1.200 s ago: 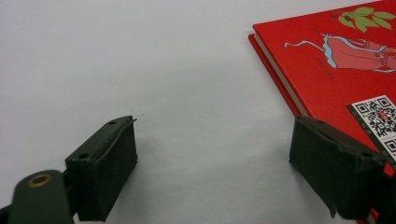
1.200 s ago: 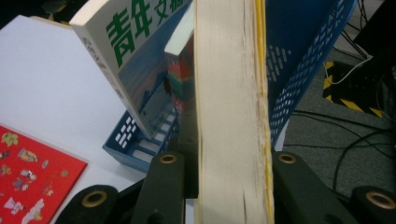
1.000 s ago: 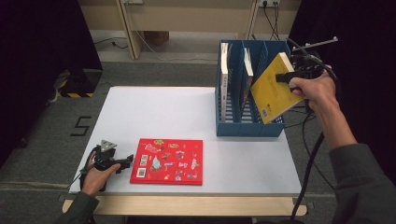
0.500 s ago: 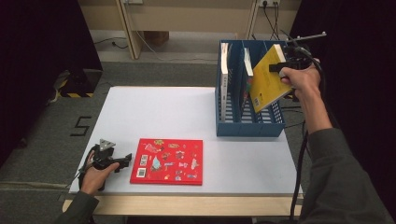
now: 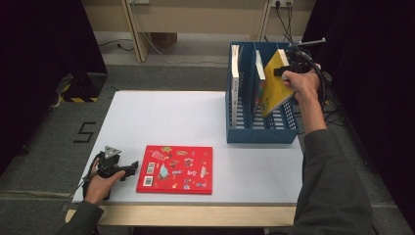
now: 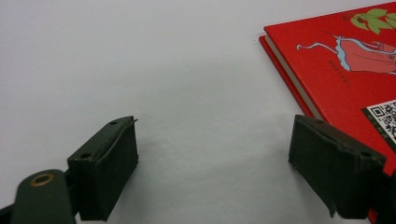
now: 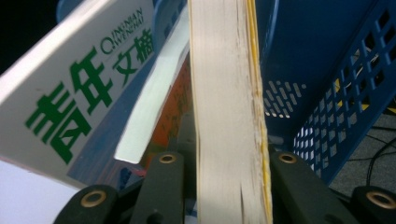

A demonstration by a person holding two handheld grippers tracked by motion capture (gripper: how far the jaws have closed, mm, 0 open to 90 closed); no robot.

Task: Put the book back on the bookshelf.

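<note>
White matte table (image 5: 195,117) over grey carpet. Lower left: left gripper (image 5: 128,170) resting with jaws spread, nothing between, just beside glossy flat red book (image 5: 176,169). Upper right: blue perforated plastic file rack (image 5: 259,132), 3 slots, holding 2 upright books. Right gripper (image 5: 281,72) clamped on tilted yellow book (image 5: 274,88) above rightmost slot.

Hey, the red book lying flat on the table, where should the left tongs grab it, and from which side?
The red book lies flat, so probably take its near left edge, coming in level from the left: the open left tongs already face that corner, one jaw slipping under.
</note>
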